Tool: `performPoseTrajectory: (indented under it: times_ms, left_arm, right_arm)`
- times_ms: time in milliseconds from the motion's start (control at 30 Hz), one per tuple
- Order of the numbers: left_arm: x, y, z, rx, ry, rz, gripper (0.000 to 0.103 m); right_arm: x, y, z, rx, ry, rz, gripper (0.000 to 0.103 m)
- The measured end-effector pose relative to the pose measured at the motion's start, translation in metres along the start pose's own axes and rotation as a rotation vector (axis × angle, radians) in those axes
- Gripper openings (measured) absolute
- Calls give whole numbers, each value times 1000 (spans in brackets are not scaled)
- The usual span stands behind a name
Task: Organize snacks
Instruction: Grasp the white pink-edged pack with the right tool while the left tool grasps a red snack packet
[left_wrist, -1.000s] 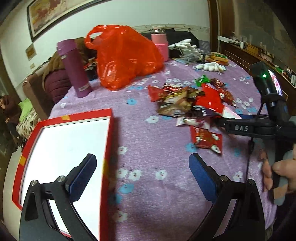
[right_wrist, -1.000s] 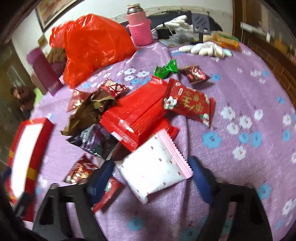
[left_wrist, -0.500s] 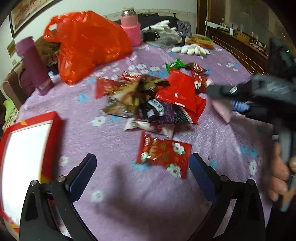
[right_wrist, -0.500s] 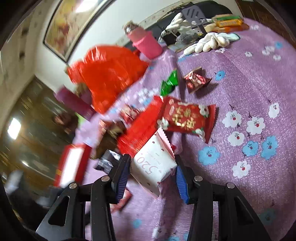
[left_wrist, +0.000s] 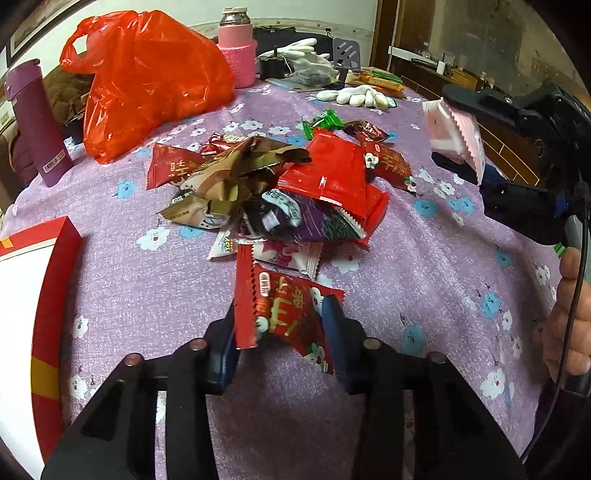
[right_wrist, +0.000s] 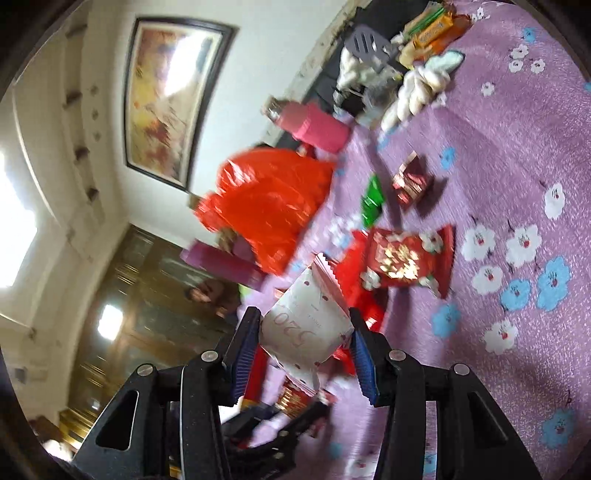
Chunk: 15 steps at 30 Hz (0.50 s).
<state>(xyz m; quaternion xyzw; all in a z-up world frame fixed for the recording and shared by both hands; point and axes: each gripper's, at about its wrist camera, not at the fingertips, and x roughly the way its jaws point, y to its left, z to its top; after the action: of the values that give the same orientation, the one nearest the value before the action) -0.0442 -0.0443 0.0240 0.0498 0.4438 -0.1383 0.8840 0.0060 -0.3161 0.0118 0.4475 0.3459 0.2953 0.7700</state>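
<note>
A heap of snack packets (left_wrist: 280, 184) lies mid-table on the purple flowered cloth (left_wrist: 424, 258). My left gripper (left_wrist: 280, 314) is at the heap's near edge. Its jaws are closing, and the pads press a red snack packet (left_wrist: 288, 302) that buckles between them. My right gripper (right_wrist: 304, 321) is shut on a white and pink packet (right_wrist: 306, 317) and holds it above the cloth, rolled sideways. In the left wrist view that packet (left_wrist: 447, 125) hangs at the right in the right gripper (left_wrist: 461, 140). A red box (left_wrist: 55, 280) with a white inside sits at the left edge.
A red plastic bag (left_wrist: 147, 74), a purple flask (left_wrist: 35, 122) and a pink flask (left_wrist: 236, 55) stand at the back. White gloves (left_wrist: 354, 96) lie far right. A person's hand (left_wrist: 572, 314) holds the right gripper's handle. More packets (right_wrist: 402, 258) lie ahead of the right gripper.
My left gripper swung from over the red box to the heap and closed on the red packet. My right gripper closed on the white and pink packet, lifted it and rolled sideways.
</note>
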Motion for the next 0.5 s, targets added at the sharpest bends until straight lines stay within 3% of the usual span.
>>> performPoseTrajectory:
  times_ms: [100,267,500]
  left_arm:
    - [-9,5,-1,-19,-29,-20,27]
    - [-13,2,-4,19,-53,11,25]
    - [-29,5,-1,12,-88,-10,20]
  right_arm:
    - [4,0,1,5,13,-3,50]
    - [7,-1,-2,-11,16,-51,51]
    - [10,2,-4,-37,16,-45,51]
